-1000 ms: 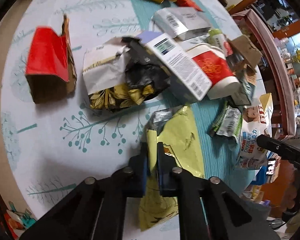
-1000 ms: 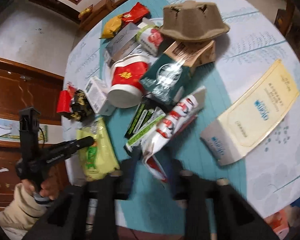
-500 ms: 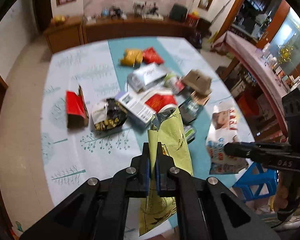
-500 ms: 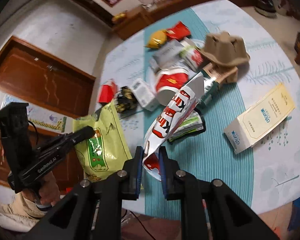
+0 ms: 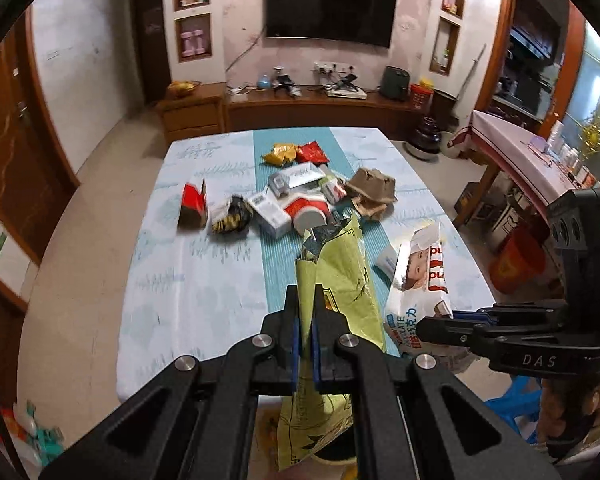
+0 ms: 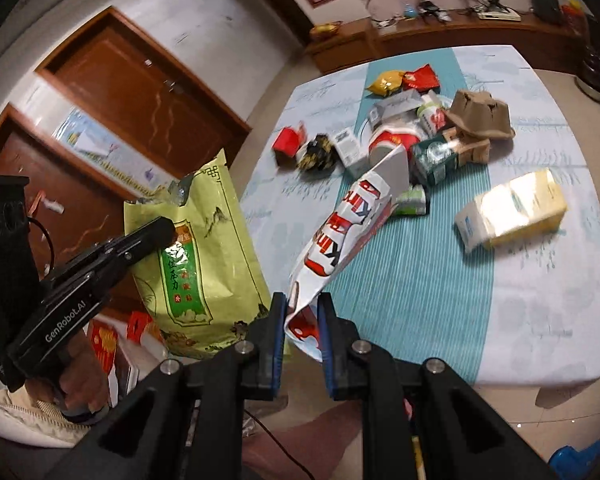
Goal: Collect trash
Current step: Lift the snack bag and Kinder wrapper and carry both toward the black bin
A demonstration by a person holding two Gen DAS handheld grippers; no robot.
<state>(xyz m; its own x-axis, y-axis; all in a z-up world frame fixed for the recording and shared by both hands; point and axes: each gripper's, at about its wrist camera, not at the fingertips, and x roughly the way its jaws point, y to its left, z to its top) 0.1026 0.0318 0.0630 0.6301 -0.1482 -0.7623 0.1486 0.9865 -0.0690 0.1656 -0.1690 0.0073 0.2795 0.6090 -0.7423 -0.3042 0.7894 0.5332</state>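
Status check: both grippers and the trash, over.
Left gripper shut on green tea bag, lifted. Right gripper shut on Kinder wrapper, lifted. Pile of trash remains on table. Nothing obstructing.

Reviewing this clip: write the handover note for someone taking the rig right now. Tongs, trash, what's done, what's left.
Left tongs: shut on the green tea bag, lifted off the table.
Right tongs: shut on the white Kinder wrapper, also lifted.
Done: two pieces picked up, not yet dropped anywhere; no bin in view.
Left: the red-white cup, egg carton, yellow-white box, red box and remaining wrappers.
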